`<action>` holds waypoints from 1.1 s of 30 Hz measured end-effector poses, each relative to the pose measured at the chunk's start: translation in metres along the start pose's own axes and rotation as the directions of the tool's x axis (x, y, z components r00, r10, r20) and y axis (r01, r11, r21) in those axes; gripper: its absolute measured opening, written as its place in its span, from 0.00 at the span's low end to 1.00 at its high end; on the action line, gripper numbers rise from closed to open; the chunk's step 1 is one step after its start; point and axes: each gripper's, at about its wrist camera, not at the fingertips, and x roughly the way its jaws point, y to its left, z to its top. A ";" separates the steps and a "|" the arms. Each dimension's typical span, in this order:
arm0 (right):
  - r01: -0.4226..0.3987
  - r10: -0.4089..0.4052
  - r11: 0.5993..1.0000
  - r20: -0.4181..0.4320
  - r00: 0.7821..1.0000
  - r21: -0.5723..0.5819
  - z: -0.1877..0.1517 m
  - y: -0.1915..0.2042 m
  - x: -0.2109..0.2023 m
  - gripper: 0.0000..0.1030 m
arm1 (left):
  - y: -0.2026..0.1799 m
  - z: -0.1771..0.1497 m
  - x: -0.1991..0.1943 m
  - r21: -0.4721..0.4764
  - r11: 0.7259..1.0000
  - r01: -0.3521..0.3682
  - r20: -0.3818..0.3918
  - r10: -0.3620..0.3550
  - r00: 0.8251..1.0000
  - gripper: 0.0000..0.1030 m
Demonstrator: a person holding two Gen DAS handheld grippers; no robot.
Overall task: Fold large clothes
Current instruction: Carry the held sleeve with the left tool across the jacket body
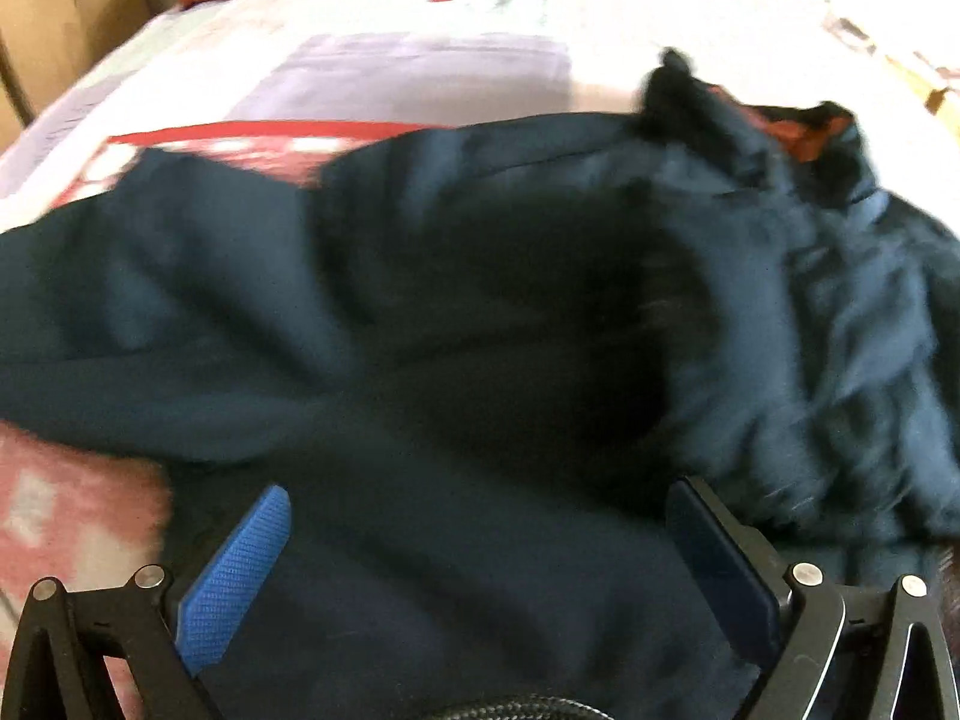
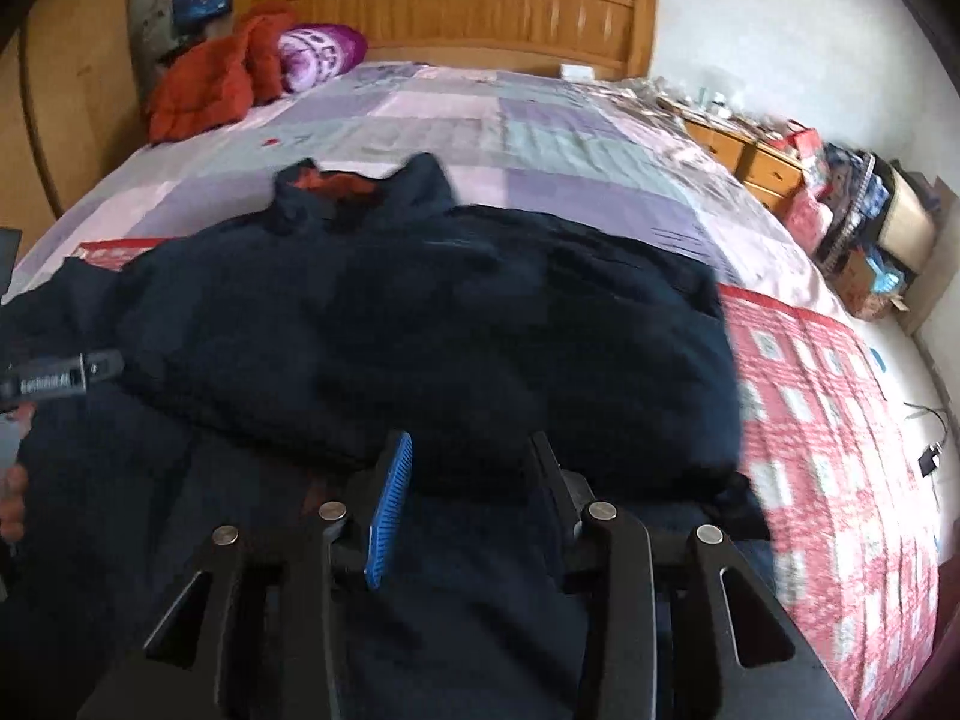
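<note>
A large dark navy jacket (image 2: 420, 312) with an orange-lined collar (image 2: 336, 183) lies crumpled on the bed; it also fills the left wrist view (image 1: 480, 300). My left gripper (image 1: 480, 492) is open, its blue-padded fingers spread wide just above the jacket's near fabric, holding nothing. It also shows at the left edge of the right wrist view (image 2: 66, 378). My right gripper (image 2: 471, 450) is open over the jacket's near hem, with dark fabric between and below its fingers, not pinched.
The bed has a patchwork cover (image 2: 540, 138), purple and grey at the back, red and white at the front right (image 2: 828, 420). An orange garment (image 2: 204, 84) and a purple pillow (image 2: 321, 54) lie by the wooden headboard (image 2: 480, 6). A cluttered dresser (image 2: 768, 162) stands on the right.
</note>
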 end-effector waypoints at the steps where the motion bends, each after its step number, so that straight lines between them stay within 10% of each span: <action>1: -0.010 0.010 1.000 0.000 1.000 -0.013 0.003 0.010 0.003 0.40 | 0.015 -0.001 -0.003 -0.011 1.000 -0.021 -0.007 0.021 1.000 1.00; 11: -0.057 0.055 0.993 -0.022 0.998 -0.102 0.045 0.126 0.060 0.51 | 0.183 -0.037 -0.050 -0.260 0.963 -0.070 0.045 0.084 0.995 1.00; 15: -0.010 -0.001 0.995 -0.105 0.994 -0.096 0.034 0.141 0.099 0.58 | 0.266 -0.056 -0.059 -0.435 0.896 -0.086 0.050 0.119 0.992 1.00; 22: 0.057 -0.055 0.992 0.017 0.998 -0.112 0.012 0.147 0.102 0.64 | 0.386 -0.057 -0.040 -0.655 0.754 -0.045 0.049 0.102 0.994 1.00; 33: 0.028 -0.027 0.996 0.019 0.999 -0.088 0.004 0.137 0.102 0.65 | 0.445 0.000 0.035 -0.755 0.654 0.043 0.020 -0.042 0.999 1.00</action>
